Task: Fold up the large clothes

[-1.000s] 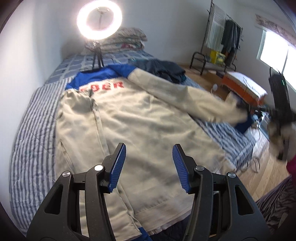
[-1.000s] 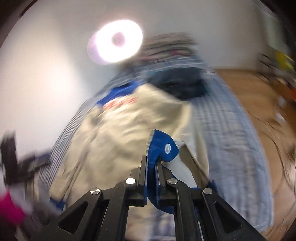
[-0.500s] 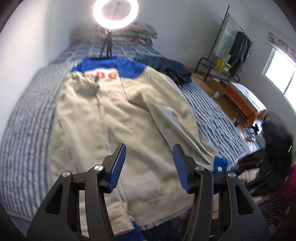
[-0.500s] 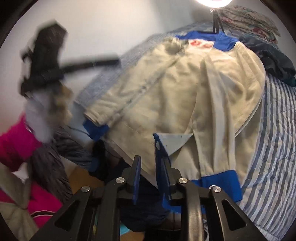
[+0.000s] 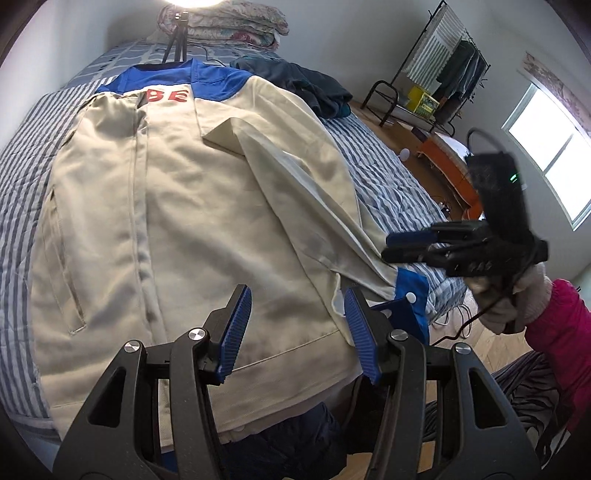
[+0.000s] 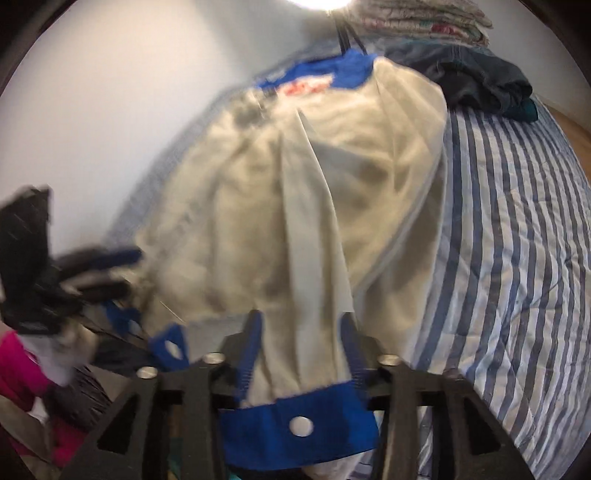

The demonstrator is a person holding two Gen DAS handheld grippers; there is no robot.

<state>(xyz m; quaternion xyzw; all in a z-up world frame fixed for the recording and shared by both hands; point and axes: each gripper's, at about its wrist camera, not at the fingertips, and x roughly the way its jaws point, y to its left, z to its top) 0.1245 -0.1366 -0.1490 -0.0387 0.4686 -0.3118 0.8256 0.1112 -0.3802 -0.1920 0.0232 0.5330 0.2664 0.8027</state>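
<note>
Cream jacket sleeve | lies between opening right gripper jaws

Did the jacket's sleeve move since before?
Yes. The sleeve, earlier stretched out across the striped bed cover, now lies folded down over the jacket.

The jacket is spread flat on the bed. One sleeve is laid diagonally across the jacket's body, its cuff at the jacket's near right corner by the hem. A heap of clothes is placed beyond the jacket's right shoulder. A tripod is stood behind the jacket's collar, with folded bedding behind it.
</note>
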